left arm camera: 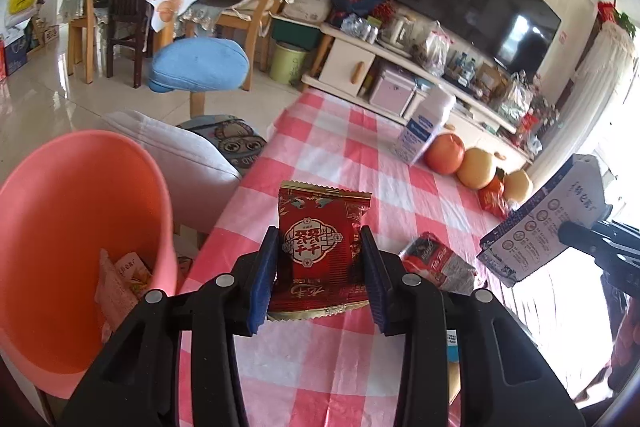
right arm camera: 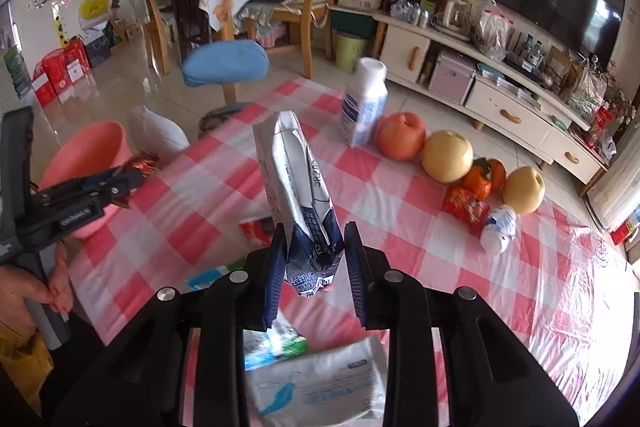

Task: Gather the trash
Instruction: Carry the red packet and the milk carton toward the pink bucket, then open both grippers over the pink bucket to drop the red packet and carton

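My left gripper (left arm camera: 320, 267) is shut on a red snack packet (left arm camera: 320, 247) and holds it above the checked table's left edge. A pink bin (left arm camera: 72, 227) with wrappers inside stands just left of it; it also shows in the right wrist view (right arm camera: 88, 155). My right gripper (right arm camera: 316, 267) is shut on a crushed white and blue carton (right arm camera: 296, 187), held up over the table; the carton also shows in the left wrist view (left arm camera: 544, 223). The left gripper appears in the right wrist view (right arm camera: 128, 179).
On the red-checked table (right arm camera: 400, 227) stand a milk carton (right arm camera: 364, 107), several fruits (right arm camera: 446, 157), a red packet (right arm camera: 466, 207) and a small bottle (right arm camera: 498, 227). Wrappers (right arm camera: 320, 387) lie near the front edge. Another wrapper (left arm camera: 436, 263) lies beside the left gripper. A blue stool (left arm camera: 200, 63) stands beyond.
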